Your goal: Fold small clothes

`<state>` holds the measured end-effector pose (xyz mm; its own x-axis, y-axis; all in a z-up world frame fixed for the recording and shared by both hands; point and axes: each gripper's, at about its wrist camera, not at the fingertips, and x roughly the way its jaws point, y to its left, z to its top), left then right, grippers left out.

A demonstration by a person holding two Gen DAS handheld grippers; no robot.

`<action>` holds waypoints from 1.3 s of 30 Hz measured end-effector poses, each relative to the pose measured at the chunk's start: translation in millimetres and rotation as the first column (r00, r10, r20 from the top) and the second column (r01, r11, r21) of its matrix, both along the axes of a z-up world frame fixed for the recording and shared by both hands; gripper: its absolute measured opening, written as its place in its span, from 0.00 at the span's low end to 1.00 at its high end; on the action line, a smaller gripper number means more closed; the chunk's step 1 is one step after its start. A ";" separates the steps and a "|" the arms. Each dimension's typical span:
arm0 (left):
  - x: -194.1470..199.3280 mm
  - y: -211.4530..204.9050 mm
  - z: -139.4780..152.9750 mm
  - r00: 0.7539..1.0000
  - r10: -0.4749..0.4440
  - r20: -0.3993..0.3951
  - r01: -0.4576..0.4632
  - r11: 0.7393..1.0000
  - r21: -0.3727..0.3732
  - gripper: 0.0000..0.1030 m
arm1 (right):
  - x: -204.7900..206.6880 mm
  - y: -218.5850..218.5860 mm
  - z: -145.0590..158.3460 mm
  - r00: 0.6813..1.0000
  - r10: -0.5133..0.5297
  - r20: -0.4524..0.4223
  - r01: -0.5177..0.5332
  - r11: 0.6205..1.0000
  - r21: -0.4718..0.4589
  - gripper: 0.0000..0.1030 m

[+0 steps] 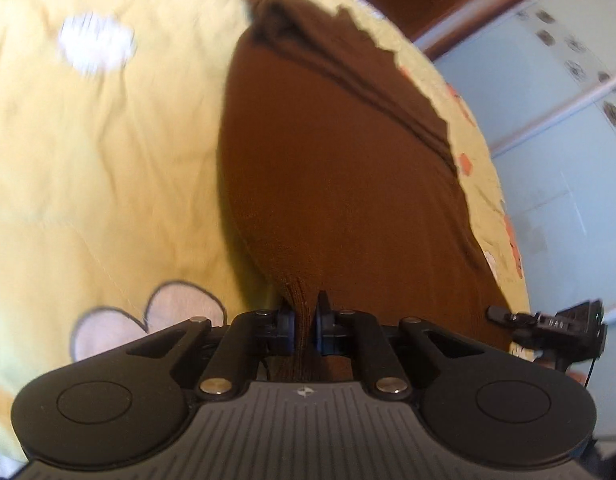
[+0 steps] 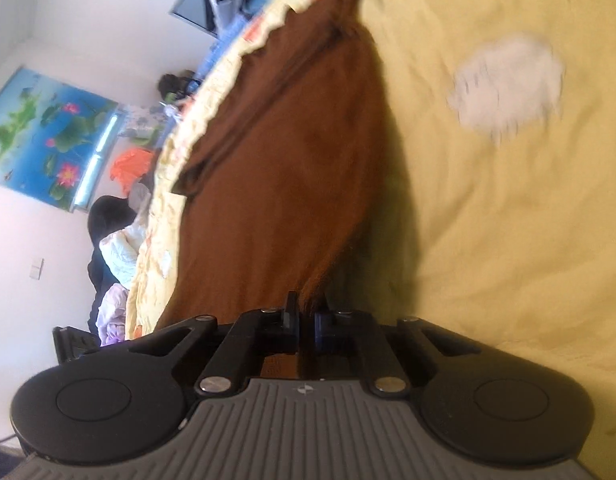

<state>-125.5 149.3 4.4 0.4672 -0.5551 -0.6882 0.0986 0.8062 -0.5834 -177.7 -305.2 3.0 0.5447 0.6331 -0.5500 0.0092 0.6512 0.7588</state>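
Note:
A brown knitted garment [image 1: 339, 152] lies stretched across a yellow bedsheet [image 1: 108, 160]. My left gripper [image 1: 305, 320] is shut on the garment's ribbed near corner, and the cloth bunches between its pads. In the right wrist view the same brown garment [image 2: 284, 168] runs away from me, and my right gripper [image 2: 306, 318] is shut on its other near corner. The right gripper's black body [image 1: 547, 326] shows at the right edge of the left wrist view. The garment's far end is folded and lies close to the bed's edge.
The yellow bedsheet [image 2: 507, 220] carries white and pink printed patches [image 1: 96, 42]. A pale blue cabinet [image 1: 567, 120] stands past the bed's right edge. Beyond the bed's left edge are a lotus picture [image 2: 48, 136], piled clothes [image 2: 120, 248] and an orange item [image 2: 130, 170].

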 end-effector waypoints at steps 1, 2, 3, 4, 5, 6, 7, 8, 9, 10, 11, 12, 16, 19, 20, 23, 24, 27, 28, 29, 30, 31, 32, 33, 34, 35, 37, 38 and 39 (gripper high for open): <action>-1.3 -0.7 1.7 1.000 -0.009 0.007 0.009 0.999 0.037 0.08 | -2.1 -3.9 2.1 1.000 -0.001 -0.001 0.001 1.000 -0.024 0.12; -0.9 -2.7 -1.3 1.000 -0.023 -0.005 0.023 0.997 0.067 0.08 | -4.0 -8.0 0.6 1.000 -0.004 -0.016 0.003 0.998 -0.061 0.12; 1.0 -5.2 -8.2 0.999 -0.031 -0.032 0.033 0.996 0.082 0.08 | -3.5 -10.9 -3.9 0.999 -0.009 -0.040 0.005 0.996 -0.090 0.12; 0.8 -5.5 -12.3 0.999 -0.031 -0.035 0.033 0.997 0.065 0.08 | -2.9 -12.7 -9.8 0.998 -0.009 -0.061 0.003 0.995 -0.097 0.09; 0.9 -5.5 -13.5 0.998 -0.038 -0.044 0.040 0.998 0.043 0.09 | -2.6 -13.8 -13.0 0.998 -0.008 -0.063 0.004 0.997 -0.071 0.10; 1.9 -5.3 -14.5 0.998 -0.042 -0.056 0.044 0.999 0.028 0.09 | -1.4 -12.5 -14.2 0.998 -0.002 -0.070 -0.003 0.998 -0.060 0.11; 2.7 -5.1 -14.2 0.997 -0.044 -0.065 0.045 0.999 0.018 0.13 | 0.5 -10.5 -14.3 0.997 0.005 -0.077 -0.009 0.999 -0.051 0.15; 3.5 -4.3 -15.3 0.996 -0.047 -0.076 0.047 0.999 0.000 0.20 | 2.0 -9.1 -14.8 0.996 0.003 -0.084 -0.007 0.999 -0.036 0.18; 3.7 -2.5 -15.9 0.995 -0.050 -0.082 0.048 0.998 -0.029 0.27 | 3.6 -9.2 -15.4 0.996 0.005 -0.088 -0.005 1.000 -0.009 0.30; 4.4 -0.1 -17.6 0.995 -0.053 -0.088 0.046 0.996 -0.079 0.46 | 3.8 -10.5 -16.6 0.997 0.011 -0.081 -0.008 0.999 0.033 0.48; 4.9 0.7 -19.6 0.994 -0.055 -0.090 0.042 0.990 -0.136 0.71 | 4.4 -11.4 -17.7 0.998 0.014 -0.069 -0.008 0.997 0.083 0.57; 6.6 0.1 -21.2 0.995 -0.049 -0.088 0.033 0.983 -0.181 0.80 | 5.7 -11.5 -18.6 0.998 0.011 -0.058 -0.004 0.992 0.122 0.71; 15.3 -18.7 -17.6 0.999 -0.037 -0.030 0.032 0.988 -0.150 0.77 | 23.8 -3.5 -18.9 0.998 0.019 -0.052 -0.011 0.990 0.139 0.59; 21.2 -26.8 -23.5 0.992 -0.067 -0.105 0.059 0.996 -0.070 0.08 | 31.7 1.8 -24.7 0.992 0.065 -0.112 -0.058 0.996 0.061 0.11; 17.9 -22.4 -22.8 0.993 -0.066 -0.103 0.058 0.995 -0.085 0.08 | 29.8 1.9 -25.0 0.992 0.075 -0.104 -0.070 0.996 0.056 0.12; 15.9 -17.1 -11.0 0.995 -0.071 -0.076 0.067 0.996 -0.056 0.08 | 25.5 -2.8 -19.5 0.994 0.059 -0.090 -0.053 0.996 0.065 0.12; 19.2 -15.4 -4.7 0.996 -0.074 -0.059 0.069 0.995 -0.072 0.08 | 27.2 -5.1 -16.3 0.996 0.048 -0.076 -0.041 0.995 0.089 0.12; 42.2 -11.3 21.8 0.997 -0.075 0.032 0.079 0.990 -0.118 0.08 | 44.0 -8.7 1.4 0.999 0.033 0.006 -0.034 0.986 0.165 0.12; 54.4 -11.7 32.9 0.994 -0.080 0.074 0.089 0.988 -0.128 0.08 | 55.5 -8.9 9.6 0.999 0.030 0.039 -0.037 0.983 0.178 0.12; 68.6 -12.7 44.1 0.989 -0.082 0.120 0.098 0.986 -0.135 0.08 | 69.8 -10.0 18.0 0.997 0.024 0.072 -0.037 0.982 0.187 0.12; 86.0 -13.1 54.3 0.983 -0.080 0.166 0.104 0.985 -0.141 0.08 | 87.3 -12.1 25.7 0.995 0.013 0.104 -0.034 0.979 0.201 0.12; 104.6 -14.7 63.7 0.975 -0.076 0.206 0.108 0.983 -0.149 0.08 | 106.5 -15.2 33.8 0.991 0.000 0.134 -0.029 0.975 0.218 0.12; 124.5 -16.3 71.9 0.967 -0.069 0.246 0.110 0.981 -0.158 0.08 | 126.2 -18.6 40.7 0.986 -0.019 0.165 -0.020 0.973 0.231 0.12; 147.5 -19.3 79.6 0.958 -0.054 0.281 0.102 0.982 -0.160 0.08 | 148.5 -23.7 46.0 0.982 -0.044 0.186 -0.003 0.969 0.246 0.12; 171.2 -22.0 84.9 0.953 -0.034 0.302 0.086 0.983 -0.161 0.08 | 172.1 -29.3 49.1 0.978 -0.075 0.193 0.022 0.964 0.264 0.12; 197.8 -27.8 89.4 0.951 -0.012 0.308 0.068 0.983 -0.172 0.08 | 197.1 -35.1 50.3 0.976 -0.109 0.190 0.052 0.957 0.284 0.12; 248.2 -32.7 88.8 0.953 0.039 0.299 0.018 0.983 -0.185 0.08 | 243.5 -44.8 47.7 0.972 -0.155 0.174 0.097 0.948 0.302 0.12; 272.0 -35.8 86.2 0.954 0.072 0.290 -0.021 0.984 -0.175 0.08 | 266.5 -47.9 43.7 0.971 -0.182 0.155 0.129 0.946 0.299 0.12; 293.8 -40.4 83.0 0.950 0.101 0.296 -0.057 0.987 -0.153 0.09 | 289.0 -51.2 38.7 0.969 -0.206 0.135 0.160 0.943 0.292 0.13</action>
<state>168.3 108.8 87.3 0.6868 -0.5891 -0.4257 0.2271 0.7303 -0.6443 111.2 -356.4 41.7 0.7322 0.6283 -0.2628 -0.0289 0.4142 0.9097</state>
